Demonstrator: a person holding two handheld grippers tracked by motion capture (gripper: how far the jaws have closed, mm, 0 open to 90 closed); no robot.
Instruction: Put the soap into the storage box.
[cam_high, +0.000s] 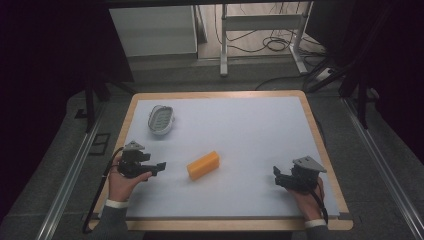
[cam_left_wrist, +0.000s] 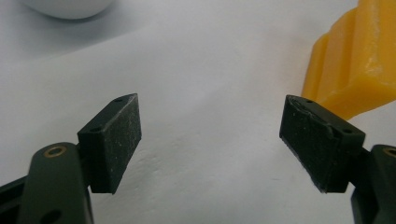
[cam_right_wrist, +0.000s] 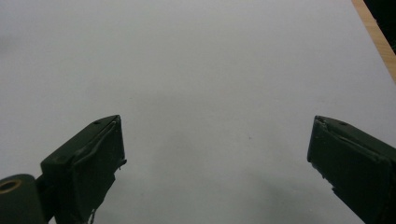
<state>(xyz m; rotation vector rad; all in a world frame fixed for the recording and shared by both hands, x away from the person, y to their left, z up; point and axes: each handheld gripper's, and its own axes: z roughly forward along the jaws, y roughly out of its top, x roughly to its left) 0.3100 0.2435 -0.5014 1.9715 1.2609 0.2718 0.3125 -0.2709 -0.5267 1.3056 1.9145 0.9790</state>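
Both sets of fingers spread wide, left gripper (cam_high: 156, 166) and right gripper (cam_high: 278, 176) holding nothing; yellow block (cam_high: 203, 165) lying flat on desk (cam_high: 250, 130), long axis diagonal, near-left to far-right.

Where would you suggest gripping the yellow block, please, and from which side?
Grip the yellow block across its narrow width, on the two long flat sides near the middle. It lies flat and slanted, so probably best from above, jaws turned to match. The open left gripper is closer.

Yellow block (cam_high: 203, 165) glossy plastic; table (cam_high: 260, 130) matt, wood-edged.
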